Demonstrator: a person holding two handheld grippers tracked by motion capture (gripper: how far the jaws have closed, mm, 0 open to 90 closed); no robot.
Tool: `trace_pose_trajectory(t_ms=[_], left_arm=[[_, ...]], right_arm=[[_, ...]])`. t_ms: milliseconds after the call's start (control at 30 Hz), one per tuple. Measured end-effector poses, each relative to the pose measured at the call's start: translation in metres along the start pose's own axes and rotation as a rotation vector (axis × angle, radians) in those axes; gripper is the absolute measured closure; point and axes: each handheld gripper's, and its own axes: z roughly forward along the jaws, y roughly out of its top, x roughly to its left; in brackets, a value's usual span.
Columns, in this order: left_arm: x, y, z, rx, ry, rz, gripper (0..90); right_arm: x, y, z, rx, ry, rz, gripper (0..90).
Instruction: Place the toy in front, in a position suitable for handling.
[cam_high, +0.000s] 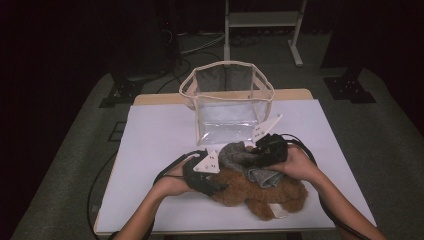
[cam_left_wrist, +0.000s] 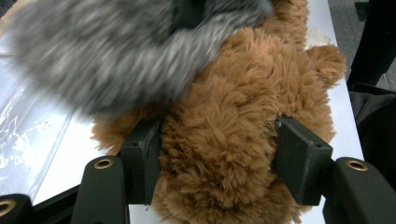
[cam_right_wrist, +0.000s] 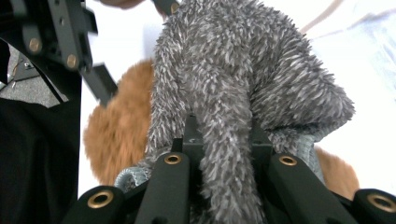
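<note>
Left tongs: the left tongs sit around the middle of the brown teddy, one black jaw on each side, pressing into the fur, so they are pinching it
Right tongs: the right tongs are pressed together on a fold of the grey fluffy cloth, pinching it tight
Where the teddy is: it lies on its side on the white worktop, near the front edge and a bit right of the middle
Where the cloth is: it sits on top of the teddy, on its far side, held up a little by the right tongs
Clear bag: a see-through bag stands open at the far side of the worktop, just beyond the toys
How they will handle: I think both are light and very soft, they squash and flop, they will not break, and the fur may slip a bit
Where to grab: the teddy's thick tummy is best, and for the cloth a bunched fold
How they look: the teddy is shaggy and warm brown, and the cloth is grey with long spiky fluff and a smooth knit edge
</note>
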Motion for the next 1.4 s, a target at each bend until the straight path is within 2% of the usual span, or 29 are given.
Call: trace_pose_trajectory(t_ms=[133, 267, 367, 500, 667, 833, 967, 1067, 1233, 1300, 1367, 1400], left_arm=[[-0.001, -0.001, 0.0, -0.003, 0.002, -0.01, 38.3], [-0.001, -0.003, -0.004, 0.001, 0.01, 0.002, 38.1], [-0.001, -0.005, -0.011, 0.002, 0.024, 0.002, 37.6], [0.001, -0.005, -0.016, 0.008, 0.028, -0.002, 37.6], [0.001, -0.001, -0.011, 0.019, 0.02, 0.011, 39.5], [0.002, 0.002, -0.009, 0.029, 0.004, 0.024, 40.8], [0.001, 0.0, -0.009, 0.023, 0.0, 0.022, 40.9], [0.001, -0.001, -0.009, 0.017, 0.002, 0.013, 40.6], [0.004, -0.004, -0.011, 0.02, 0.006, 0.013, 40.2], [0.005, -0.005, -0.01, 0.014, 0.005, 0.005, 40.0], [0.007, -0.005, -0.009, 0.017, 0.004, -0.01, 39.6], [0.007, -0.004, -0.009, 0.017, 0.007, -0.012, 39.4]], right_arm=[[-0.001, 0.007, 0.006, 0.008, 0.009, -0.007, 75.2], [-0.004, -0.001, 0.002, 0.002, 0.011, 0.015, 75.3], [-0.003, -0.017, -0.009, -0.001, 0.007, 0.049, 75.3], [-0.002, -0.023, -0.017, -0.009, -0.001, 0.05, 75.3], [-0.002, -0.014, -0.011, 0.0, 0.008, 0.036, 75.3], [-0.007, 0.004, 0.007, 0.011, 0.026, 0.03, 75.3], [-0.013, 0.012, 0.014, 0.0, 0.04, 0.026, 75.3], [-0.011, 0.013, 0.015, 0.006, 0.038, 0.019, 75.3], [-0.004, -0.002, -0.001, 0.034, 0.015, 0.024, 75.3], [-0.004, -0.006, -0.005, 0.029, 0.014, 0.024, 75.3], [-0.002, -0.016, -0.02, 0.023, -0.002, 0.042, 75.3], [-0.001, -0.019, -0.022, 0.022, -0.006, 0.037, 75.3]])
